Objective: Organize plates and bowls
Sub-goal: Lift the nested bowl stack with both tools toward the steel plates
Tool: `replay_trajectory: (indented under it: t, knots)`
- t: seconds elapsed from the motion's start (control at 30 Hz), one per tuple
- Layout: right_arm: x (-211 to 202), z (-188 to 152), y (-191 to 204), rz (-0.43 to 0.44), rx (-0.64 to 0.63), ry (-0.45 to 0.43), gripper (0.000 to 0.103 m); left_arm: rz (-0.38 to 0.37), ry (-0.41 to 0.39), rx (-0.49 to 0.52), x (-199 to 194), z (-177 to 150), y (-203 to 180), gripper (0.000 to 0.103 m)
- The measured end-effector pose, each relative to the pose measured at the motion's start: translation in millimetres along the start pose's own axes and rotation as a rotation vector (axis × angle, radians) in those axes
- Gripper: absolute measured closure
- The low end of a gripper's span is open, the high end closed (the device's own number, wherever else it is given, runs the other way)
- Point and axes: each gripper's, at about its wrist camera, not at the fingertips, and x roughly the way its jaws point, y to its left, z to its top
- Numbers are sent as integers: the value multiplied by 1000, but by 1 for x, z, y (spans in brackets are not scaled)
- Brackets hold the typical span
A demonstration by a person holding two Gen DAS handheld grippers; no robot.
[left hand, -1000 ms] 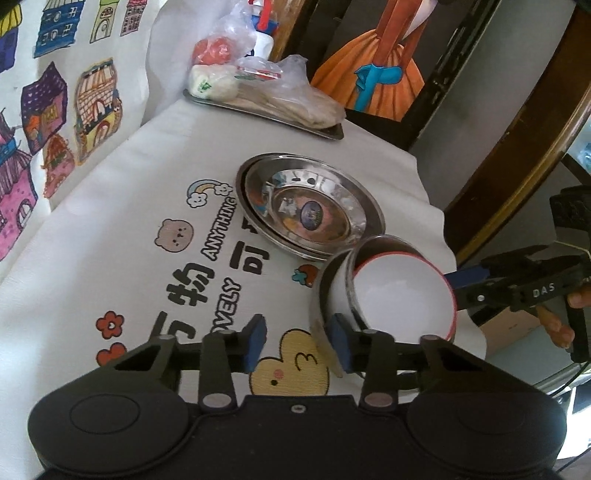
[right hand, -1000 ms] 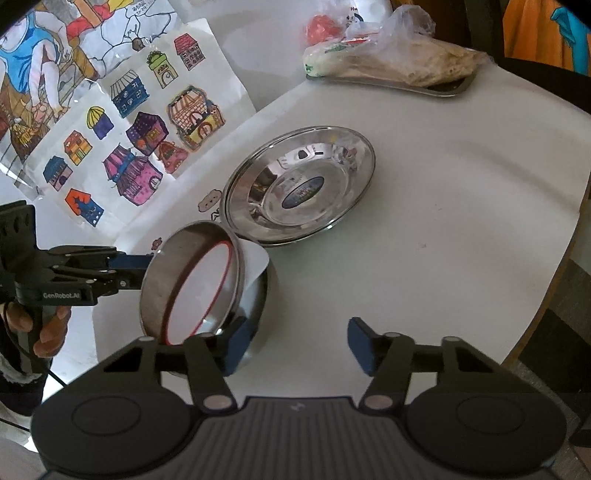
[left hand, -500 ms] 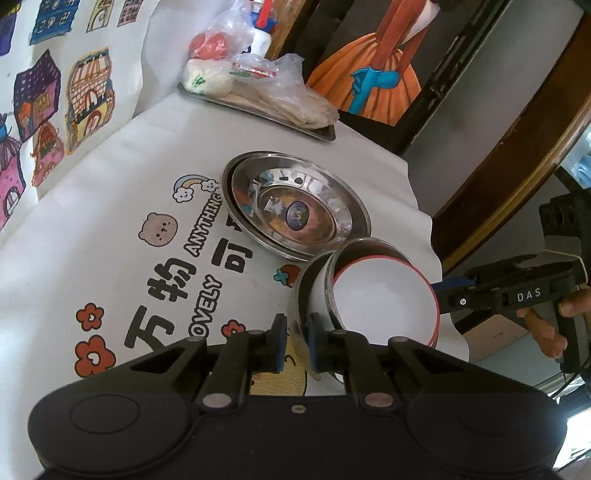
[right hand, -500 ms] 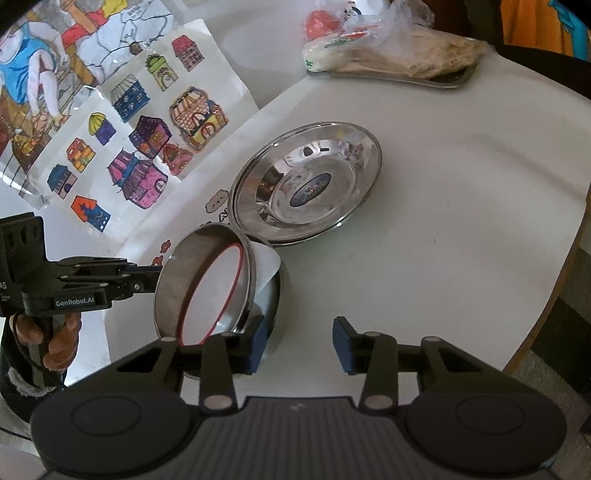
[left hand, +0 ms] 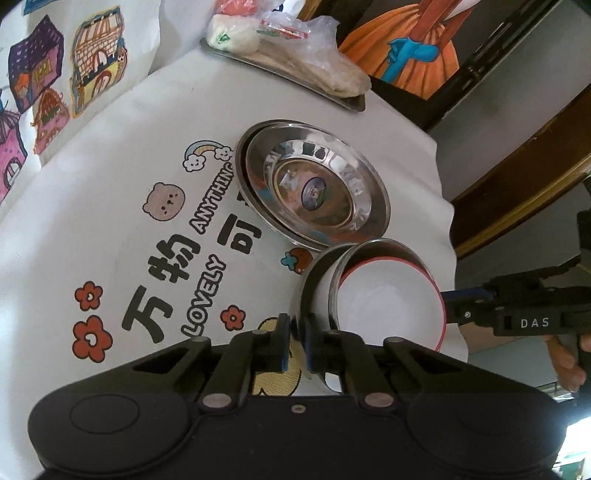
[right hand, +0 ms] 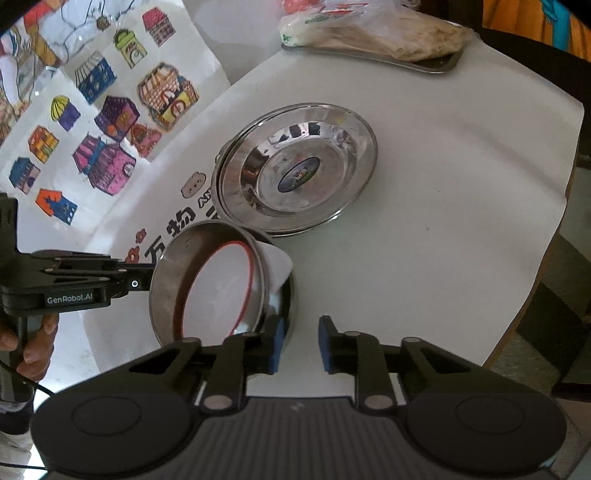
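A nested stack of bowls (left hand: 388,306) leans tilted near the table's front: steel bowls alternate with white ones, and the innermost is white with a red rim (right hand: 218,288). My left gripper (left hand: 295,343) is shut on the stack's outer steel rim; in the right wrist view the left gripper (right hand: 146,275) reaches in from the left. My right gripper (right hand: 301,343) is closing at the opposite side. Its left finger (right hand: 277,341) lies against the outer bowl's wall, and bare cloth shows in the gap between the pads. Stacked steel plates (left hand: 314,192) sit just behind the bowls.
A steel tray of bagged food (right hand: 376,33) stands at the table's far edge. Colourful house drawings (right hand: 110,147) hang at the left. The printed white cloth (left hand: 110,184) ends at the table edge (right hand: 565,192) on the right. A hand (left hand: 565,362) holds the right gripper's handle.
My left gripper's jaws came together on the bowl stack's rim. The right gripper's jaws narrowed a lot beside the stack. Both views shifted slightly toward the plates.
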Motion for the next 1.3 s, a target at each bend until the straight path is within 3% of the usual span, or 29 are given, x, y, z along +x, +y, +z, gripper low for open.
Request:
replay_trajectory:
  t: [0.27,0.7,1.07,1.3]
  knots:
    - [3,7,13,-35,-22,39,96,39,4,16,0,1,-7,97]
    - [4,8,13,-33,-31,36,96,90,-14,-6,1,-2,-13,98]
    - [6,11,11,-46,41,41,95,114,-32,-3,0,-4,-17,99]
    - [5,2,12,-48,18,-8,98,130,-44,-14,0,-5,-19,99]
